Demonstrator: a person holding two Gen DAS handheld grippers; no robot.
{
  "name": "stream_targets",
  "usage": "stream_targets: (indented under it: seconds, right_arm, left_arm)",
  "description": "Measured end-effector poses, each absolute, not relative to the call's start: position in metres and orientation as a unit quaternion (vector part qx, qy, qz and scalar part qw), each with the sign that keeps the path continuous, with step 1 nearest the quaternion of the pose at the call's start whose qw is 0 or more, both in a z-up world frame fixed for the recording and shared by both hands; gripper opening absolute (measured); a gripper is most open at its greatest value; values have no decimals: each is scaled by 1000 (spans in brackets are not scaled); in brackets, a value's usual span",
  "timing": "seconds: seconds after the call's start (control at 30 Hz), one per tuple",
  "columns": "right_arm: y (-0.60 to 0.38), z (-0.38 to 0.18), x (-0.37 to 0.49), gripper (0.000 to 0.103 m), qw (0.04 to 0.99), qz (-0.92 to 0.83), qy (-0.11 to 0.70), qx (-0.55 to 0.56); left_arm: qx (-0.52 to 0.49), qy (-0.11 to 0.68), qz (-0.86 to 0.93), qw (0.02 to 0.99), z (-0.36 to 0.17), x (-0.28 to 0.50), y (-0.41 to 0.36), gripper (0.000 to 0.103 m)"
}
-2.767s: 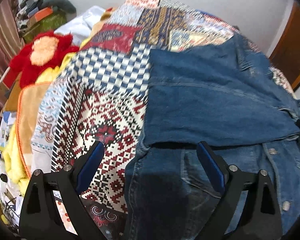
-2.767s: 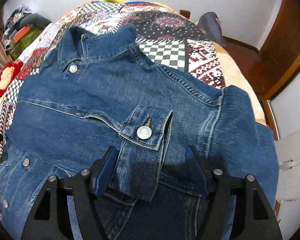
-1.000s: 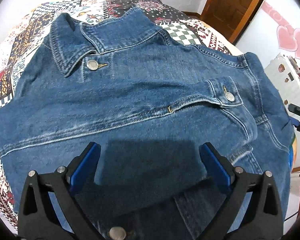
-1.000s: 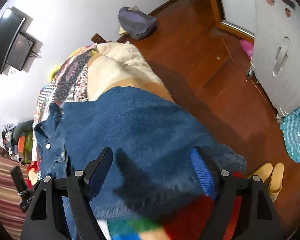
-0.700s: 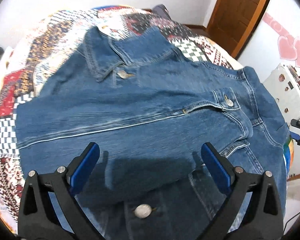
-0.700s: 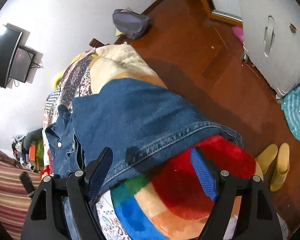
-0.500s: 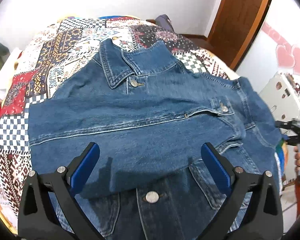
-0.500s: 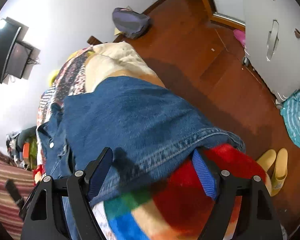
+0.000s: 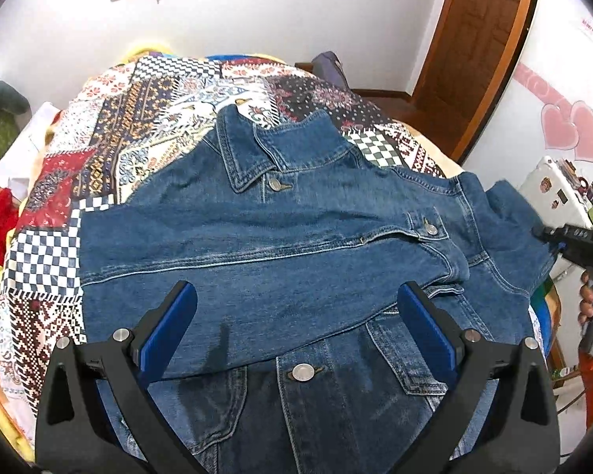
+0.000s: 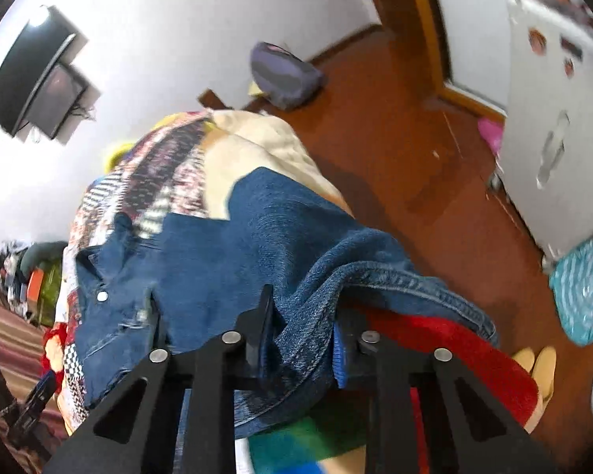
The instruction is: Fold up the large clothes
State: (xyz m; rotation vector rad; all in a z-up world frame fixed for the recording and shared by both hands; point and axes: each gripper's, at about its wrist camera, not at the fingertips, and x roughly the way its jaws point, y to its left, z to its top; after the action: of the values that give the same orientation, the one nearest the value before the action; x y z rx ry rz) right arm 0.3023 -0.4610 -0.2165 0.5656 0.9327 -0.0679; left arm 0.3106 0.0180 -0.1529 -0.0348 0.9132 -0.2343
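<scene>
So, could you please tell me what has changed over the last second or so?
The right hand-held gripper has closed on the denim jacket at its edge over the bedside; a second ago its jaws were wide open around that fabric. The left hand-held gripper has drawn back, staying open and empty. The jacket still lies on the patchwork quilt, one sleeve folded across.

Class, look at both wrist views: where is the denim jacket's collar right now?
In the left wrist view, the collar lies at the jacket's far end, on the patchwork quilt, ahead of the open left gripper.
</scene>
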Motion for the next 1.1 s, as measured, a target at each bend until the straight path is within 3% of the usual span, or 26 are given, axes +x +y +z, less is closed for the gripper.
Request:
stream_targets:
  seconds: [0.3,0.5,0.77,1.1]
  right_arm:
    - [-384,-121,318,15,900,72,365,227]
    - [-286,-95,349,14,902,148,358,189]
    - [-172,-154,365,14,852,219,453,141]
    - [-154,-228,347,15,791,218,565,83]
  left_arm:
    - [-28,413,-103,905,-138,287,42,102]
    - [-43,402,-91,910,-131,270,64,102]
    - [-48,400,-68,913,-131,248,90,102]
    - [-39,401,-63,913,-131,237,87,102]
